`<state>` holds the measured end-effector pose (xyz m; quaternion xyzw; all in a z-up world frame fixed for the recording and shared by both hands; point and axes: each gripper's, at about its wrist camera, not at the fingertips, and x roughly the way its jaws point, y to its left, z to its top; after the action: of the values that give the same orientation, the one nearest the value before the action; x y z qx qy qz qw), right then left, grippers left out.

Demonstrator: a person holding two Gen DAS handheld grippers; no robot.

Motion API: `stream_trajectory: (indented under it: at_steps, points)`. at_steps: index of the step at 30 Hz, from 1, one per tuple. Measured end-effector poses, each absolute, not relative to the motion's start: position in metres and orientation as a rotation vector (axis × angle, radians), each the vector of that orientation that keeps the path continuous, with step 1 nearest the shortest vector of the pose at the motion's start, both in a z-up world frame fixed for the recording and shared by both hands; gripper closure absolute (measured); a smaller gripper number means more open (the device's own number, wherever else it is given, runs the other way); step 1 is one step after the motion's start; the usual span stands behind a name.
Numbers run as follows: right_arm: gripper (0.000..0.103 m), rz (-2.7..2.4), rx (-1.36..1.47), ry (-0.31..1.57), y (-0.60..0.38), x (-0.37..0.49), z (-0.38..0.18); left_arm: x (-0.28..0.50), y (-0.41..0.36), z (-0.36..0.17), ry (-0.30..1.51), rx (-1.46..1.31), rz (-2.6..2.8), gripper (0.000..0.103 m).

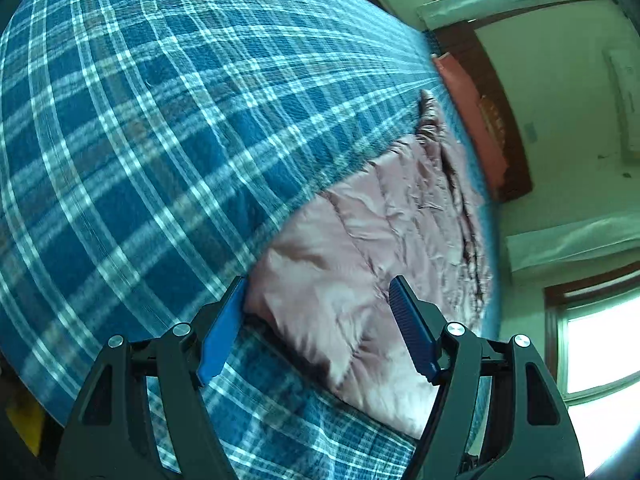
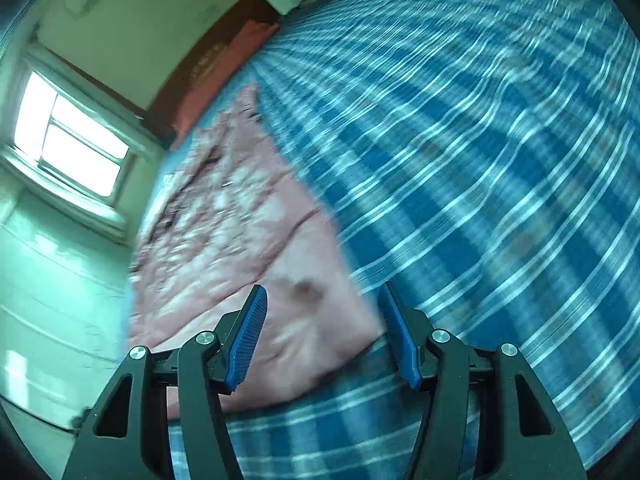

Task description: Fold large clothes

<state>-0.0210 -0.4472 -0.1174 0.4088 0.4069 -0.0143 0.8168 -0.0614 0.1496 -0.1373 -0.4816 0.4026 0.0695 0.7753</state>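
Observation:
A pale pink padded garment [image 1: 360,248] lies spread on a bed with a blue plaid sheet [image 1: 160,120]. In the left wrist view my left gripper [image 1: 320,332] is open, its blue pads straddling the garment's near corner just above the fabric. In the right wrist view the same garment [image 2: 240,248] lies left of centre on the plaid sheet [image 2: 480,160]. My right gripper [image 2: 324,336] is open over another near corner of the garment. The right view is motion-blurred. Neither gripper holds anything.
A red pillow [image 1: 468,116] lies against a dark wooden headboard [image 1: 504,120] at the far end of the bed. Windows [image 2: 72,136] and pale walls surround the bed. The bed edge drops off beside the garment.

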Motion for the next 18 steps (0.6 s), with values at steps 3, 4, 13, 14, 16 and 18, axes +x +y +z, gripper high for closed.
stream_trajectory:
  at_steps: [3, 4, 13, 14, 16, 18]
  points:
    - [0.045, 0.023, 0.88, 0.857, -0.43, -0.01, -0.123, -0.056, 0.147, -0.139, 0.852, -1.05, 0.151, 0.031]
    - [0.045, 0.03, 0.883, 0.851, -0.427, -0.007, -0.123, -0.053, 0.147, -0.14, 0.838, -1.053, 0.143, 0.031]
    - [0.059, 0.046, 0.923, 0.811, -0.413, 0.011, -0.125, -0.039, 0.137, -0.144, 0.829, -1.028, 0.08, 0.033]
    - [0.06, 0.046, 0.925, 0.811, -0.412, 0.011, -0.126, -0.042, 0.135, -0.143, 0.827, -1.029, 0.074, 0.033]
    - [0.063, 0.05, 0.931, 0.816, -0.411, 0.011, -0.129, -0.046, 0.13, -0.142, 0.827, -1.004, 0.062, 0.033]
    - [0.066, 0.05, 0.928, 0.827, -0.409, 0.014, -0.132, -0.046, 0.127, -0.143, 0.83, -0.969, 0.061, 0.033]
